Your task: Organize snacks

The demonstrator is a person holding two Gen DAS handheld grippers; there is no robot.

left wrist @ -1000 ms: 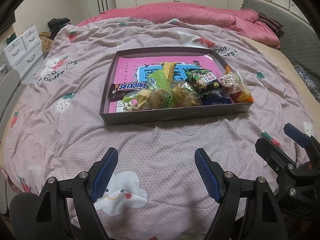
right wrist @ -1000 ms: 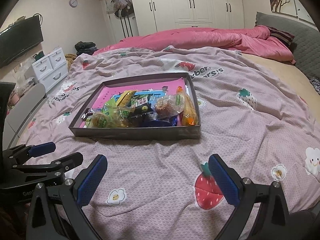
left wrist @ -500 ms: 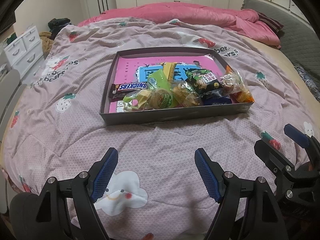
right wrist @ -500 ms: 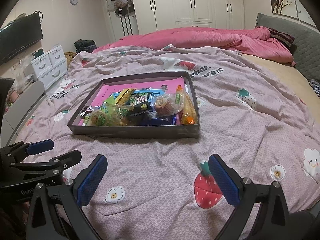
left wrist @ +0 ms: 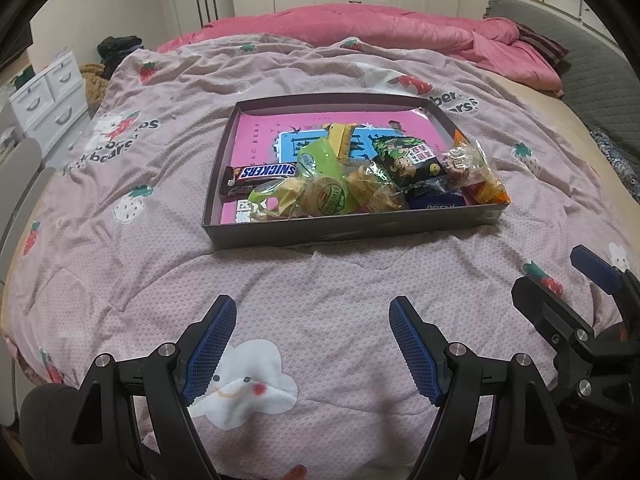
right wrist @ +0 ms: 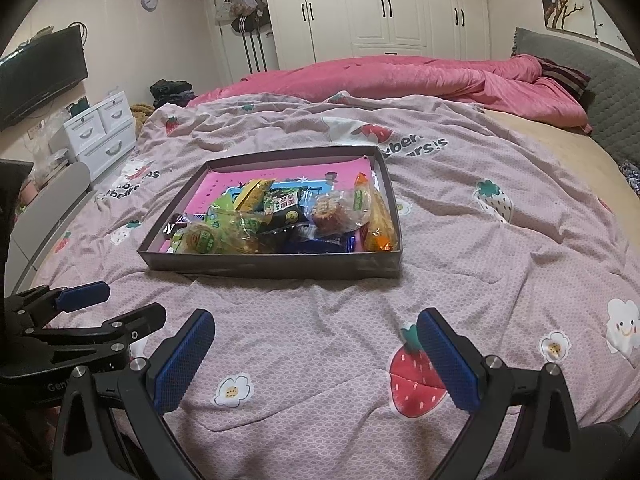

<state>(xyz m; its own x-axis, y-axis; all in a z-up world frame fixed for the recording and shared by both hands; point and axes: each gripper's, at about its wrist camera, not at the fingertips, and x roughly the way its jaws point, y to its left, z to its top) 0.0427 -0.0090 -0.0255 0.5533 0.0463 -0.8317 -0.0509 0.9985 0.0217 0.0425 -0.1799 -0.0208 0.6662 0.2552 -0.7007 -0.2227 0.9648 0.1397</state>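
Note:
A shallow dark box point(left wrist: 352, 232) with a pink inside lies on the bed and also shows in the right wrist view point(right wrist: 280, 266). It holds a heap of snacks: a Snickers bar point(left wrist: 264, 174), green-wrapped cakes point(left wrist: 328, 196), a dark green packet point(left wrist: 412, 156), a clear bag of pastries point(left wrist: 468, 164) and a blue packet point(left wrist: 436, 200). My left gripper point(left wrist: 312, 344) is open and empty, low over the blanket in front of the box. My right gripper point(right wrist: 316, 360) is open and empty, beside it to the right.
The pink strawberry-print blanket point(left wrist: 320, 280) covers the bed. A rumpled pink duvet point(right wrist: 400, 80) lies at the far end, a grey headboard point(right wrist: 600, 92) at the right. White drawers point(right wrist: 100, 132) stand left of the bed. White wardrobes point(right wrist: 380, 8) line the far wall.
Both grippers have stayed open and nearly still. The right wrist view has shifted slightly, so the box sits a little more to its left.

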